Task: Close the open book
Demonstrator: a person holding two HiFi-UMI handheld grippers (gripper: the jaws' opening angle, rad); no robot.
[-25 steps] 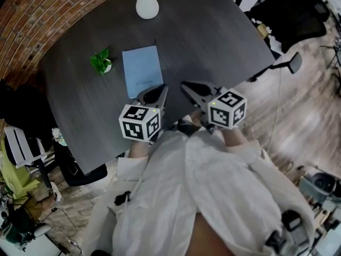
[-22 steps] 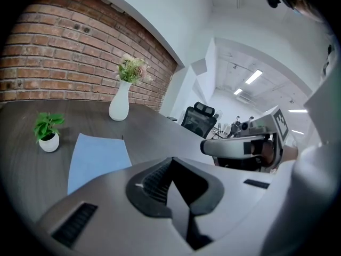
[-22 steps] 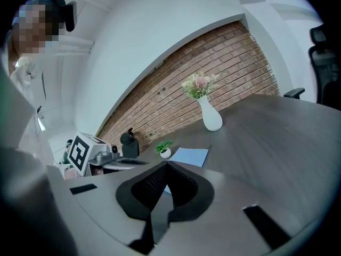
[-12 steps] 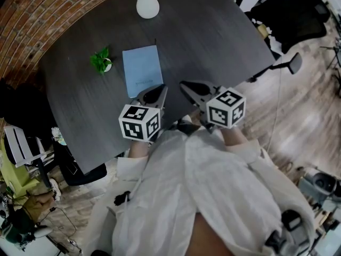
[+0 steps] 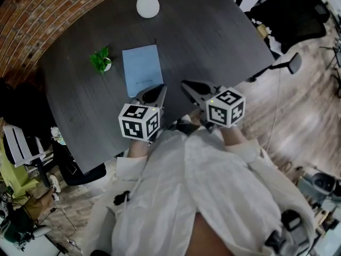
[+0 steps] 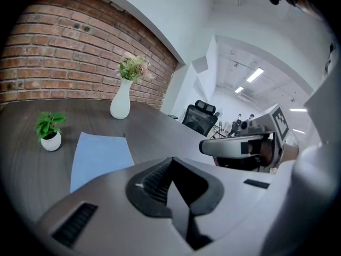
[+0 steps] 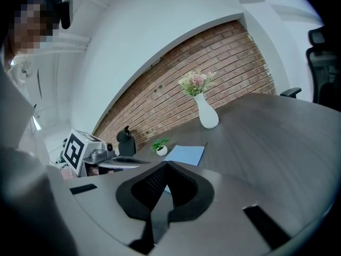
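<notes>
Nearest the person, both grippers have their jaws pressed together on nothing. The left gripper point(image 5: 159, 89) sits just short of the near edge of the book point(image 5: 142, 70), and the right gripper point(image 5: 186, 85) is off to the book's right, so the left is nearer. The book lies flat on the dark surface point(image 5: 213, 41) as a single blue rectangle, apparently already shut, with its long axis running away from the person. Faint cover print is illegible. A potted plant point(image 5: 101, 61) stands to its left and a white vase point(image 5: 147, 5) beyond it.
</notes>
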